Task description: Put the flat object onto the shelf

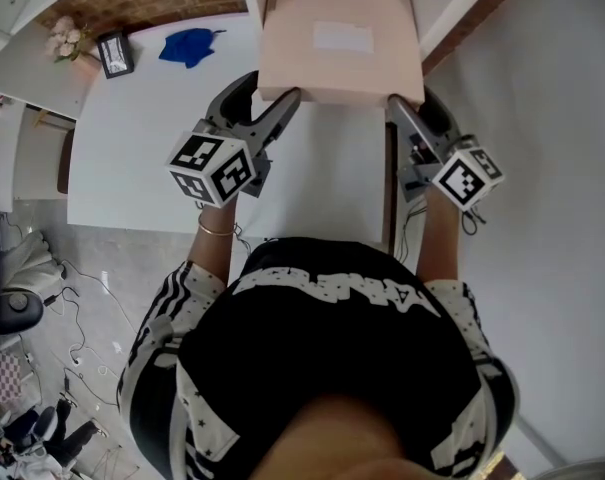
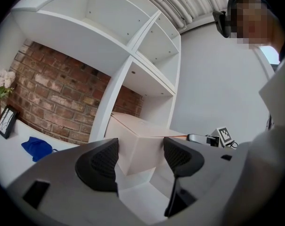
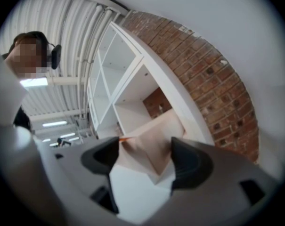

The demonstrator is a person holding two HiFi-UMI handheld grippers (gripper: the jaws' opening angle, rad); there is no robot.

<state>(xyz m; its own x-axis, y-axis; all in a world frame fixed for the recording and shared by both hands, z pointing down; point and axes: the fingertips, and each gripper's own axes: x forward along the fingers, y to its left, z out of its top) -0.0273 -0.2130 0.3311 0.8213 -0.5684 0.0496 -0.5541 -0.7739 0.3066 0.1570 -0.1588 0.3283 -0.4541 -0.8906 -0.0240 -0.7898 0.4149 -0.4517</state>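
Pink box far end cut off at top edge, framed pic content too small

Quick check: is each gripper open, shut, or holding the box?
Left gripper: open, with a corner of the box between its jaws; no grip seen.
Right gripper: open, with the box's other near corner between its jaws; no grip seen.

The flat box lies at twelve o'clock, reaching into the shelf. The left gripper is at its seven o'clock corner and the right gripper at five. A cloth lies on the table at ten o'clock.
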